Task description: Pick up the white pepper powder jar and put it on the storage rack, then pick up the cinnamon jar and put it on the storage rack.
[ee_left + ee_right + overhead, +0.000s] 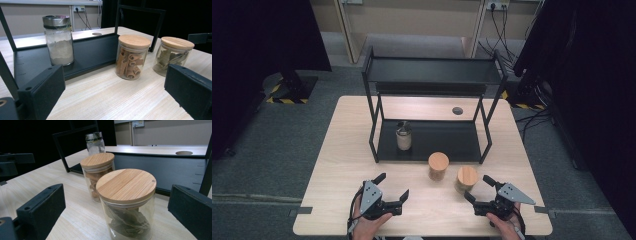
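Two grippers, left gripper (392, 186) and right gripper (477, 189), jaws apart, empty, near leaf jar (467, 179).

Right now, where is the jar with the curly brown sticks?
In the high view, the cinnamon jar stands on the table, just before the black rack, left of the leaf jar.

left gripper (393, 186), right gripper (477, 188), jaws spread
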{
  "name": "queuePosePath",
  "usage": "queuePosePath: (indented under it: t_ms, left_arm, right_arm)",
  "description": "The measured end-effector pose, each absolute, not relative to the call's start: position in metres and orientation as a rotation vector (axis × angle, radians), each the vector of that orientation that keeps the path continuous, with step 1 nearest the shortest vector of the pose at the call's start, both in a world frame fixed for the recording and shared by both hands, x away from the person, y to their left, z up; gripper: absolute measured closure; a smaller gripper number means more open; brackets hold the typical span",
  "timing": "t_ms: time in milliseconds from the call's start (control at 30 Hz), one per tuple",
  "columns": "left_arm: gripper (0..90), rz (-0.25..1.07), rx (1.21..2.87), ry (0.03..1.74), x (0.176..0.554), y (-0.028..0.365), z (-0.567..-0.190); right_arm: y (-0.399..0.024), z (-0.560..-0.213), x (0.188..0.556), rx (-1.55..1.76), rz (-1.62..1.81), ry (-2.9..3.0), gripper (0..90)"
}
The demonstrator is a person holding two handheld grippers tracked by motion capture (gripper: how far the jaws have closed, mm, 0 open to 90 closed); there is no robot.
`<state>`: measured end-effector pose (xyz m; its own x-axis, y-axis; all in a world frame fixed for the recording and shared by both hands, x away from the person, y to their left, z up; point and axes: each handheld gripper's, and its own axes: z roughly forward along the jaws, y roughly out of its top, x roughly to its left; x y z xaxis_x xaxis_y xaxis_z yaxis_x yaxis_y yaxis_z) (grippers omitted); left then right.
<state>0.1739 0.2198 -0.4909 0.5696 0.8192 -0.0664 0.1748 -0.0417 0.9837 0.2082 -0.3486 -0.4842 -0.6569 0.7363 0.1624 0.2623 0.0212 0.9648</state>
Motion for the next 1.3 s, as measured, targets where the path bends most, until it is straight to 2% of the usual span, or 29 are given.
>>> queuePosePath:
  t_ms: [1300]
  left_arm:
    - [2.3,0.641,1.595,0.883,0.1714,0.2176,-0.5014]
  right_arm:
    - [-0.3476,-0.482,0.2053,0.995,1.68,1.92,1.5]
